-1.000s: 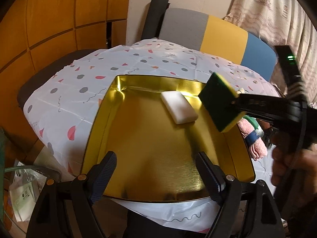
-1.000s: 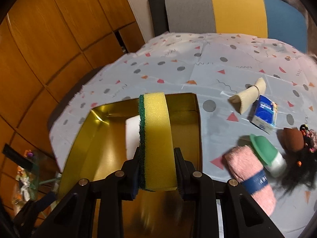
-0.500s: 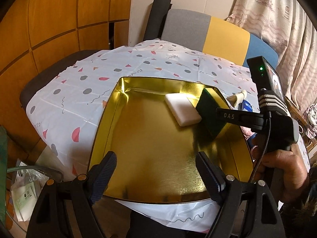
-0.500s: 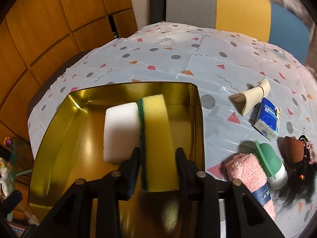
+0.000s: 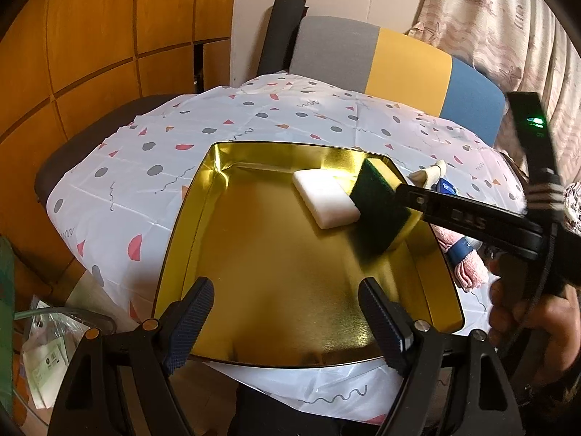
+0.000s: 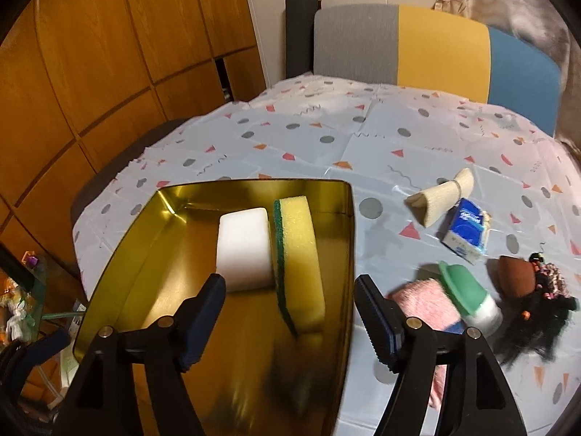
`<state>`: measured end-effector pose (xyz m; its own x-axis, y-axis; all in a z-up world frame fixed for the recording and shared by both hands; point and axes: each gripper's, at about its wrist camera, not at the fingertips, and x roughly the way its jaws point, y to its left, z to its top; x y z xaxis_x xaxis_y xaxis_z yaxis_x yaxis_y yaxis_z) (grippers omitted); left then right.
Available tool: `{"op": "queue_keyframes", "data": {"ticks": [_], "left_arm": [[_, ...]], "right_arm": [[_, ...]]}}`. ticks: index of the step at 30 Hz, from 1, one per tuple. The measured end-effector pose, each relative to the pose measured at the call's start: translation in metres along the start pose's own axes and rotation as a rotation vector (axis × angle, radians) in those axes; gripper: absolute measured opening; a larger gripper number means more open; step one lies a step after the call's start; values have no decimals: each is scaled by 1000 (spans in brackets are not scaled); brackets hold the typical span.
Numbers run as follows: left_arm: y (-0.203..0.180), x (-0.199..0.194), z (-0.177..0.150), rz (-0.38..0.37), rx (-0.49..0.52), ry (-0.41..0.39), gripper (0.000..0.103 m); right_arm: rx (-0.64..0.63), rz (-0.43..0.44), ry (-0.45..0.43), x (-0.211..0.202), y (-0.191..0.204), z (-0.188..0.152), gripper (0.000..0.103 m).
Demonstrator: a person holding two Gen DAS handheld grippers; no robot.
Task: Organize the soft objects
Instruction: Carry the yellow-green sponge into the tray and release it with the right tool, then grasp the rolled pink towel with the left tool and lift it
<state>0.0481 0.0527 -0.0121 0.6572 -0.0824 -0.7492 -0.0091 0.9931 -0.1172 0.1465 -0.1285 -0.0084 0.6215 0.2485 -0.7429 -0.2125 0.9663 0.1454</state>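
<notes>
A gold tray sits on the patterned tablecloth. In it lies a white foam block. A yellow sponge with a green scrub side stands on edge beside the block, at the tray's right. My right gripper is open just behind the sponge, jaws spread wide and apart from it. My left gripper is open and empty over the tray's near edge.
Right of the tray lie a pink rolled towel, a green-capped bottle, a blue tissue pack, a rolled beige cloth and a brown doll with black hair. A chair stands behind the table.
My right gripper lowered the sponge into the tray beside the white block, then opened and let it go. The left gripper stayed put.
</notes>
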Motion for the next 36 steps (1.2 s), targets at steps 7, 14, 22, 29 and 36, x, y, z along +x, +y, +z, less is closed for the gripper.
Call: {"op": "queue_keyframes", "data": {"ticks": [7,14,22,29,36], "left_arm": [[-12,-5,-1,-6,33,-11,83],[-26,-5,-5,-26,73,-2,83],[-43,-4,-6,-103,95,14,83],[-64,-6,-2,-172,123,25,78],[-115,-5,6,-249,217,47,77]], "right_arm": [[-30,-47,-66,-44,-22,-21,82],[-3,-99,-84,-70,-53,-44,85],[17,-210,-43,-91,-117,-64,85],[54,-361,-47,-115,-196,-73,87],[224,-406,-55,-123,-265,-100,87]]}}
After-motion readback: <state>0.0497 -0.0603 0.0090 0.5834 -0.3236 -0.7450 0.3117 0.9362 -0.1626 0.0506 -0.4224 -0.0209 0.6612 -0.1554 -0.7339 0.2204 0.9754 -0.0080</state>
